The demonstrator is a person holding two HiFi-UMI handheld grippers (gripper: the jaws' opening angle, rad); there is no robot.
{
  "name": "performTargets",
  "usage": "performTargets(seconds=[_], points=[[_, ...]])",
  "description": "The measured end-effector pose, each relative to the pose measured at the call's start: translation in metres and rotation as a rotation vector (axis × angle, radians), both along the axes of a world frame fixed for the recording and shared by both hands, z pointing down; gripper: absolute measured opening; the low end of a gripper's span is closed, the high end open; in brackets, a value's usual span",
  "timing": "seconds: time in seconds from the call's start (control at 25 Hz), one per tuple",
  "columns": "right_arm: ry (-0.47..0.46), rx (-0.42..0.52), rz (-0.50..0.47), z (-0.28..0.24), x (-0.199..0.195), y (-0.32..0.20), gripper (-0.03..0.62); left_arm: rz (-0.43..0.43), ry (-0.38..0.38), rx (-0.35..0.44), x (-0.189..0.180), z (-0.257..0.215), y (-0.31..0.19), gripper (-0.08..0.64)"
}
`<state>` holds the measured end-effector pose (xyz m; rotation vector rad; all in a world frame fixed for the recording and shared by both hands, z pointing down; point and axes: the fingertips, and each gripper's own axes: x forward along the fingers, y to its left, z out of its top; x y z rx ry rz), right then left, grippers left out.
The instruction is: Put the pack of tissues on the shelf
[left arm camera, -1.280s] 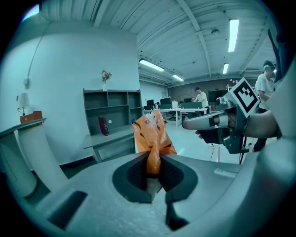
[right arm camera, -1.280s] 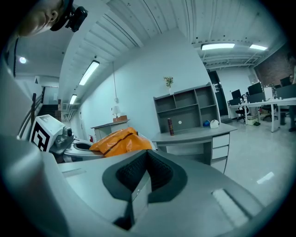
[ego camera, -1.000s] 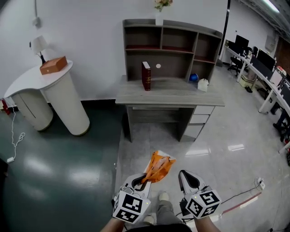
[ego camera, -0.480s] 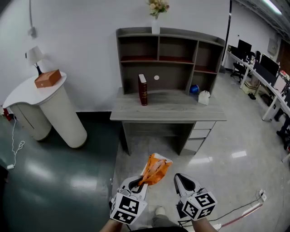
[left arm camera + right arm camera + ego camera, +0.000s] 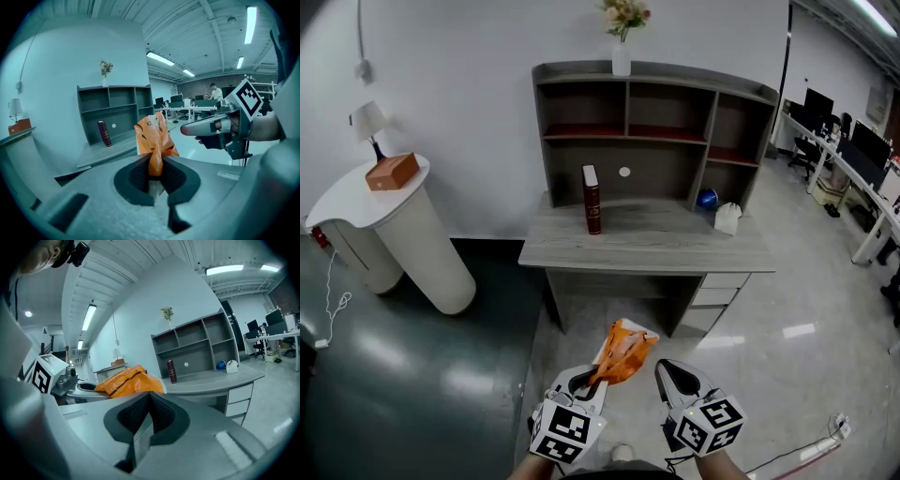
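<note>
An orange pack of tissues hangs from my left gripper, which is shut on its crumpled end; in the left gripper view the pack of tissues stands up from the pinched jaws. My right gripper is beside it on the right, shut with nothing between its jaws. From the right gripper view the pack of tissues shows to the left. Ahead stands a grey desk carrying an open shelf with several compartments.
A dark red book stands upright on the desk; a blue ball and a white object sit at its right. A vase of flowers tops the shelf. A white rounded counter holds a brown box. Office desks line the right.
The desk and shelf have shifted lower and grown in the head view as I come closer. Both grippers keep their places and the pack stays gripped.
</note>
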<state>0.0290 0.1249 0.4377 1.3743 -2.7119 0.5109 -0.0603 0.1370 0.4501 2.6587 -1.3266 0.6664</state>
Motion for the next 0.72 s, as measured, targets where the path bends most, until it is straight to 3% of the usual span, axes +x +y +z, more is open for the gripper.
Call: performTargets(seconds=[0.24, 0.72], points=[[-0.013, -0.003, -0.005, 0.004, 0.02, -0.027, 0.0, -0.018, -0.002, -0.006, 0.019, 0.006, -0.027, 0.0], [-0.004, 0.024, 0.048, 0.0, 0.041, -0.056, 0.0, 0.029, -0.006, -0.027, 0.041, 0.01, -0.065, 0.0]])
